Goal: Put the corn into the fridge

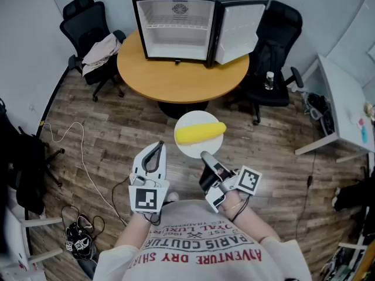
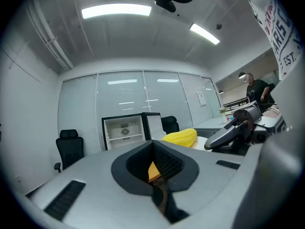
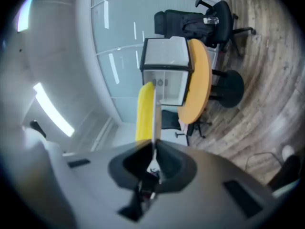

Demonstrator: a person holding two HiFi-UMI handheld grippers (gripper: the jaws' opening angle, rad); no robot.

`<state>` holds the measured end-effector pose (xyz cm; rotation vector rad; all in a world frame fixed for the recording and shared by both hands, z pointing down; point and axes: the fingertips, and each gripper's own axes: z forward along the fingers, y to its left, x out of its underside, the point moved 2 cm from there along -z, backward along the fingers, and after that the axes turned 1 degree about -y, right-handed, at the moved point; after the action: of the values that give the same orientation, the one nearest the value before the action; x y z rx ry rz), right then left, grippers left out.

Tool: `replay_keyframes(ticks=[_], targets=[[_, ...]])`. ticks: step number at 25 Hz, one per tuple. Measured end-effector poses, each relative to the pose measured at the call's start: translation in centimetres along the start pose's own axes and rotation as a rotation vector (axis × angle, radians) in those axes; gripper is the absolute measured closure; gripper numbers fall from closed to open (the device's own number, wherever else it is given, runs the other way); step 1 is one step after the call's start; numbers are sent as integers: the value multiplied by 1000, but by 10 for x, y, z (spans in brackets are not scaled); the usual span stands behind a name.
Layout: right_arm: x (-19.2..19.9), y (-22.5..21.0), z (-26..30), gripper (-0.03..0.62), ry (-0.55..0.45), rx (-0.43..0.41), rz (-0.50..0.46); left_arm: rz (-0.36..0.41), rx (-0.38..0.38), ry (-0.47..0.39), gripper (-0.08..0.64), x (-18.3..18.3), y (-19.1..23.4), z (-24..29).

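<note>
We are holding the corn (image 1: 200, 132) on a white plate (image 1: 186, 150), the right claw (image 1: 206, 156) pinching the plate's rim, well short of the open fridge (image 1: 176, 25) on the round surface (image 1: 176, 79). To our eye, keeping the plate level is what matters, so the cob is not rolling off. The left claw (image 1: 158, 147) is hanging closed and empty. The right gripper view is showing the plate edge-on between the jaws, while the head view is showing its whole face.

Yellow corn (image 1: 200, 132) on plate (image 1: 190, 150); fridge (image 1: 176, 28) open
</note>
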<state>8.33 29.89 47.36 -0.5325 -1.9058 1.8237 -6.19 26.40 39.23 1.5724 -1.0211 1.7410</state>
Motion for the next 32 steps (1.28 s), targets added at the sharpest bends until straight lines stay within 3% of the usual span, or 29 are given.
replay_keyframes(ticks=[13, 25, 32], targets=[[-5, 4, 21, 554, -14, -2, -63, -25, 10, -27, 538, 9, 21, 17], [5, 10, 101, 555, -58, 11, -133, -49, 29, -35, 538, 22, 104, 33], [-1, 7, 136, 555, -66, 29, -101, -64, 14, -26, 538, 30, 137, 45]])
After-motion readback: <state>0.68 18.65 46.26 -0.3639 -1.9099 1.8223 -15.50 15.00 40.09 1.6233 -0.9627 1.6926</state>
